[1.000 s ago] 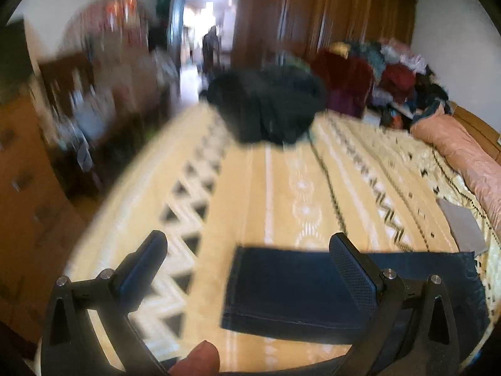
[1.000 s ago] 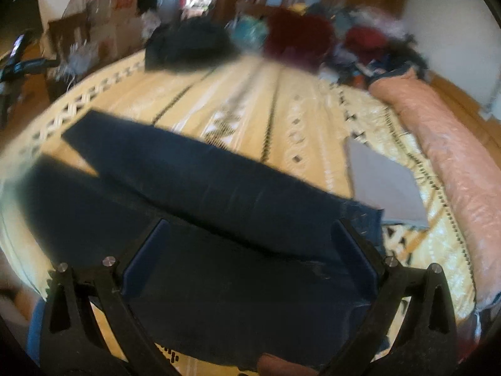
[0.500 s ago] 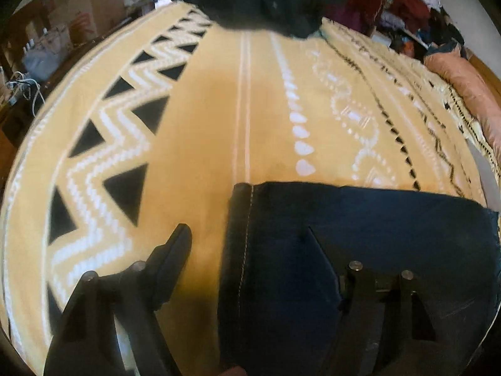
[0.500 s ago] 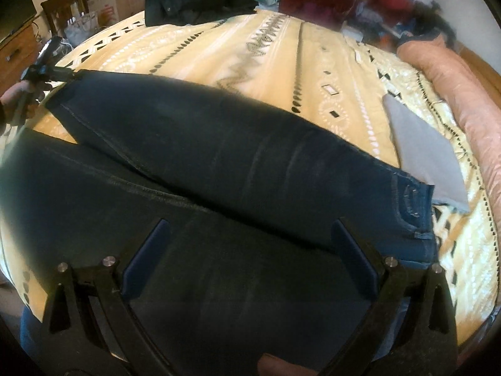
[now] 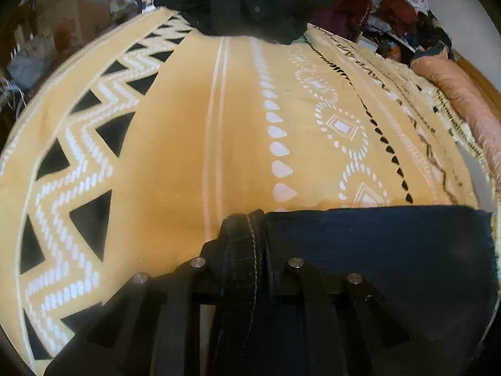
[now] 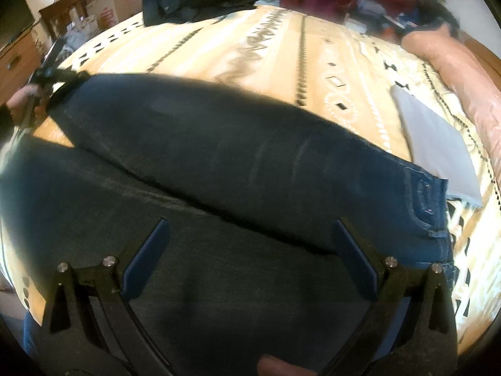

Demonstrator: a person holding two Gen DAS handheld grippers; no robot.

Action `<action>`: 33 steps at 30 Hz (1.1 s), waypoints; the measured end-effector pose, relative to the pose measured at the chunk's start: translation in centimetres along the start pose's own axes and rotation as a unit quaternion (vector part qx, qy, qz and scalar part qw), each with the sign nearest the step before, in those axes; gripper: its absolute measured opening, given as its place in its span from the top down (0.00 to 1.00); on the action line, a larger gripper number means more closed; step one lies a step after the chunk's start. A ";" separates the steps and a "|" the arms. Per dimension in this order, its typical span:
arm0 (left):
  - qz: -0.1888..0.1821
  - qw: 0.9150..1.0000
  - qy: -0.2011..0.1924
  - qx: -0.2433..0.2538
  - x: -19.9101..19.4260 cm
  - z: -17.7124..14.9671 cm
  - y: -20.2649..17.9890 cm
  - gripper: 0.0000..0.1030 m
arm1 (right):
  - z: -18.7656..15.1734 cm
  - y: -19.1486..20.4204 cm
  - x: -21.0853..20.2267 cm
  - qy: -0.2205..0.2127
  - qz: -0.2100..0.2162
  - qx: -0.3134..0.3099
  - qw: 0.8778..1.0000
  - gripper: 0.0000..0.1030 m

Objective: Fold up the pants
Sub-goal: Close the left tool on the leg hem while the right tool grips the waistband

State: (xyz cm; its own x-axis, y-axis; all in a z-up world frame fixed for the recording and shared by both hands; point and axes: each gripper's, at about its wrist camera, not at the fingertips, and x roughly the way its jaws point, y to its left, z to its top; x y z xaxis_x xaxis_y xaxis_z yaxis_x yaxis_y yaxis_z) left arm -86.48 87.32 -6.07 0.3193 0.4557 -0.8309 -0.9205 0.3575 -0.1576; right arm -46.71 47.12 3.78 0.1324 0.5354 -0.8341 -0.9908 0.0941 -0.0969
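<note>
Dark blue denim pants [image 6: 235, 156] lie spread on the bed, both legs running to the left. In the left wrist view the end of one leg [image 5: 375, 250] is bunched up between my left gripper's [image 5: 242, 228] jaws, which are closing with the pads pressing on the hem fold. From the right wrist view, that left gripper [image 6: 62, 78] shows at the far left on the leg's end, held by a hand [image 6: 22, 100]. My right gripper [image 6: 250, 241] hovers open over the upper part of the pants, near the waistband, with nothing pinched between its blue pads [image 6: 147, 257].
A yellow patterned bedspread [image 5: 175, 144] covers the bed. A dark garment [image 5: 244, 0] lies at the far edge, with a heap of clothes [image 5: 391, 9] behind it. A grey folded cloth [image 6: 435, 144] and a pink bolster [image 6: 463, 75] lie on the right. Boxes [image 6: 103, 3] stand on the left.
My left gripper came down onto the end of the pant leg and closed from wide open onto its hem. My right gripper sank a little toward the pants and stayed open.
</note>
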 end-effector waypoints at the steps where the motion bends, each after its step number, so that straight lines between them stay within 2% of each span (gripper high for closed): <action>1: 0.003 1.000 -0.004 -0.002 -0.2 -0.1 -0.1 0.84 | 0.0 -1.2 -0.5 -0.007 -0.008 0.009 1.000 0.00; 4: 0.003 1.000 -0.017 -0.017 -0.6 -0.3 0.0 0.84 | -0.4 -6.8 -2.2 -0.025 -0.022 0.050 0.998 0.00; 6: 0.001 0.999 -0.023 -0.028 -0.8 -0.4 0.2 0.84 | -1.0 -11.9 -2.3 -0.032 -0.063 0.071 0.995 0.00; 8: 0.000 0.999 -0.028 -0.040 -0.7 -0.6 0.4 0.84 | -1.9 -18.3 -1.1 0.000 -0.107 0.109 0.988 0.00; 11: 0.004 0.999 -0.029 -0.045 -0.7 -0.6 0.6 0.84 | -2.6 -25.6 1.0 0.023 -0.141 0.126 0.982 0.02; 12: 0.006 0.999 -0.029 -0.045 -0.7 -0.6 0.5 0.84 | -2.5 -27.9 2.2 0.033 -0.143 0.130 0.981 0.04; 14: 0.010 0.999 -0.028 -0.042 -0.7 -0.5 0.3 0.84 | -1.8 -30.7 3.9 0.042 -0.129 0.136 0.981 0.29; 16: 0.014 0.999 -0.028 -0.042 -0.7 -0.6 0.2 0.84 | -0.8 -32.7 5.5 0.051 -0.110 0.138 0.983 0.34; 20: 0.019 0.999 -0.023 -0.045 -0.6 -0.4 0.0 0.84 | 1.1 -35.3 8.7 0.057 -0.074 0.150 0.984 0.33; 22: 0.023 0.999 -0.020 -0.042 -0.5 -0.2 -0.1 0.84 | 1.5 -35.9 10.0 0.065 -0.053 0.159 0.984 0.33; 25: 0.027 0.999 -0.018 -0.040 -0.4 -0.2 -0.3 0.84 | 1.3 -36.5 12.3 0.091 -0.046 0.157 0.982 0.33; 28: 0.032 0.999 -0.018 -0.040 -0.3 -0.2 -0.3 0.84 | 1.5 -36.8 12.9 0.086 -0.027 0.157 0.983 0.34; 29: 0.036 0.998 -0.018 -0.038 -0.3 -0.1 -0.4 0.84 | 1.7 -36.7 13.0 0.083 -0.021 0.156 0.984 0.45; 30: 0.040 0.998 -0.019 -0.037 -0.4 -0.1 -0.6 0.84 | 1.7 -36.7 13.1 0.081 0.004 0.160 0.984 0.60; 31: 0.045 0.998 -0.021 -0.036 -0.5 0.0 -0.8 0.84 | 1.8 -36.7 13.1 0.082 0.040 0.169 0.981 0.90; 33: 0.039 0.997 -0.040 -0.044 -1.5 0.1 -1.2 0.84 | 1.9 -36.3 11.7 0.060 0.033 0.162 0.984 0.93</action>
State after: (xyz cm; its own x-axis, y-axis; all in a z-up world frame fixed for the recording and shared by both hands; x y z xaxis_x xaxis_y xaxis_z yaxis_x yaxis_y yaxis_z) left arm -85.86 86.27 -4.63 0.2592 0.5442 -0.7979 -0.9584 0.2474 -0.1426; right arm -9.10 51.53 -1.43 0.0439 0.4491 -0.8924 -0.9341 0.3352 0.1227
